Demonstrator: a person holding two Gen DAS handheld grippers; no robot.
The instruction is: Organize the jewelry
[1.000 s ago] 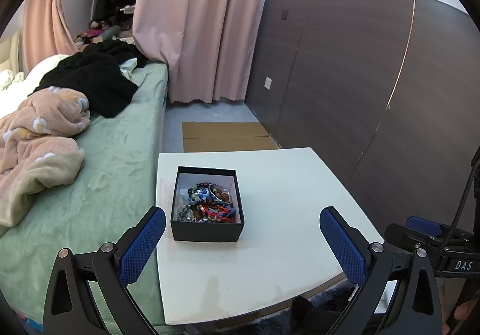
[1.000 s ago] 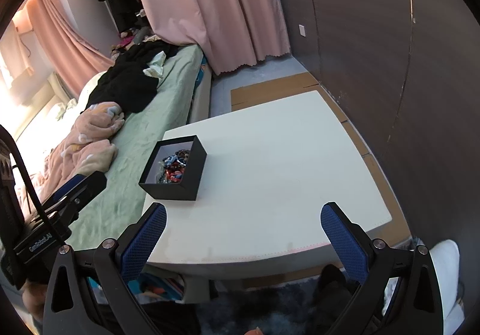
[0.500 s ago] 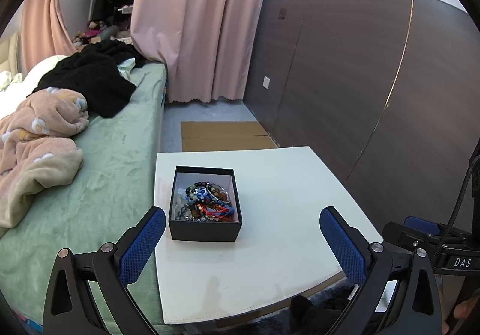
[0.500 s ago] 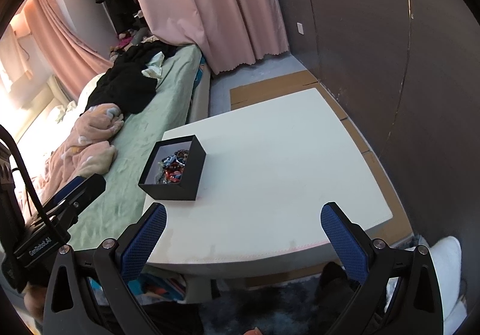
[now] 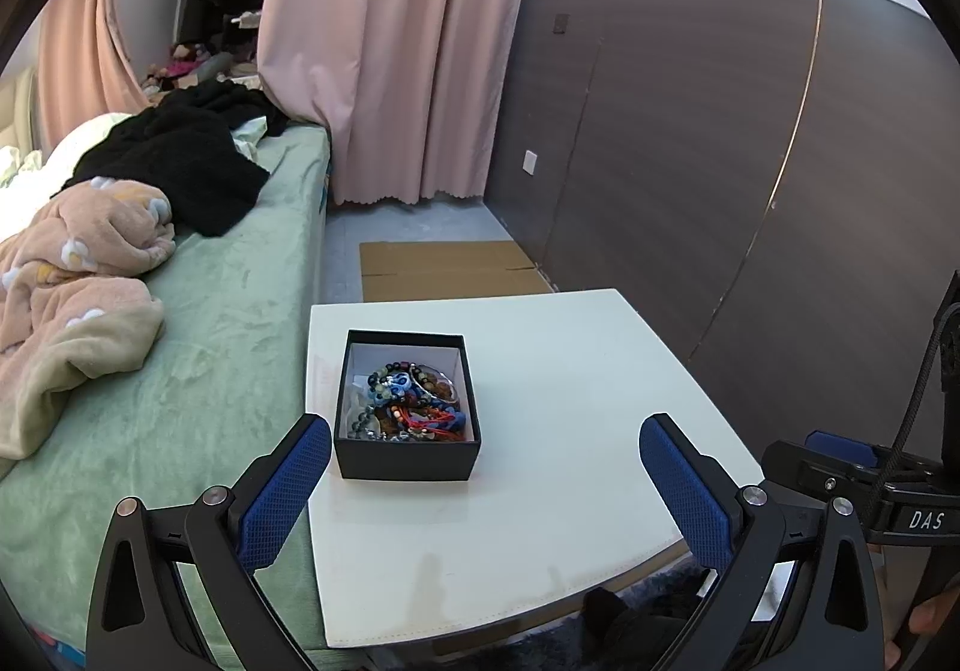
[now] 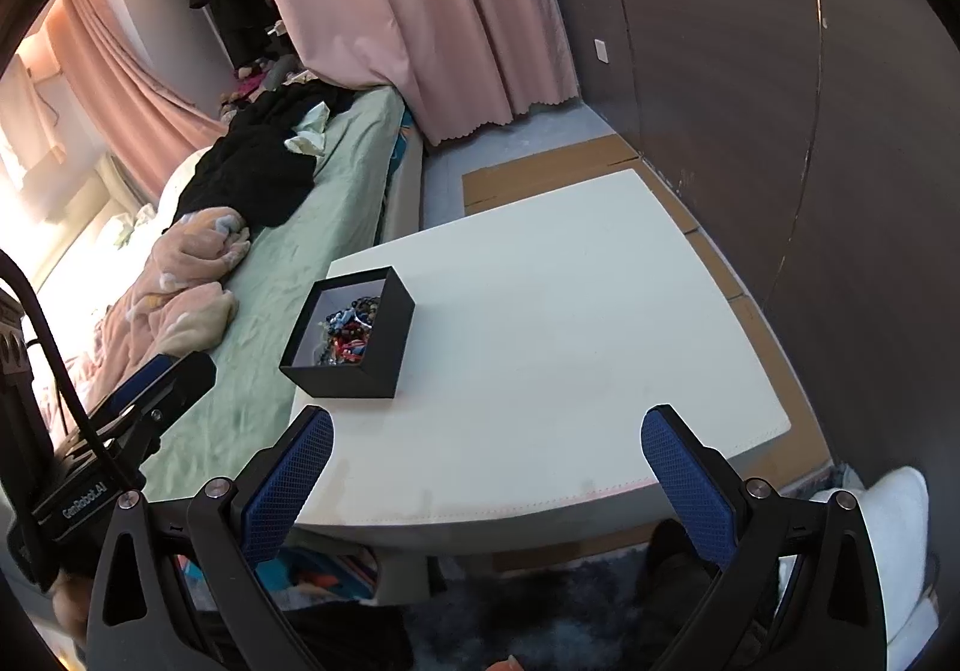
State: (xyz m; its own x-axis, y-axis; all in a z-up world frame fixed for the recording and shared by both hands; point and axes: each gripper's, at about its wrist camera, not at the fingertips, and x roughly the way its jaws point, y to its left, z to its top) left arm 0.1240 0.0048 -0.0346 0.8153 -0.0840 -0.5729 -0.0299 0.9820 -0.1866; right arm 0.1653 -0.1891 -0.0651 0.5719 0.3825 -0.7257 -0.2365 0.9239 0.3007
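A small black box [image 5: 407, 455] [image 6: 384, 335] sits on the left part of a white table [image 5: 570, 461] [image 6: 570, 347]. Inside it lies a tangle of beaded bracelets [image 5: 411, 401] [image 6: 348, 332] in blue, red and dark colours. My left gripper [image 5: 485, 482] hovers open above the table's near edge, just short of the box, with nothing between its blue pads. My right gripper [image 6: 487, 476] is also open and empty, held over the near edge to the right of the box. Each gripper shows at the side of the other's view.
A bed with a green cover [image 5: 198, 359] [image 6: 288, 275] runs along the table's left side, with a pink blanket [image 5: 72, 275] and black clothes [image 5: 180, 161] on it. Dark wall panels [image 5: 720, 143] stand to the right. Cardboard [image 5: 444, 269] lies on the floor beyond the table.
Both views have shifted slightly; the box sits a touch lower and nearer in the left wrist view. Both grippers stay open and nothing on the table has moved.
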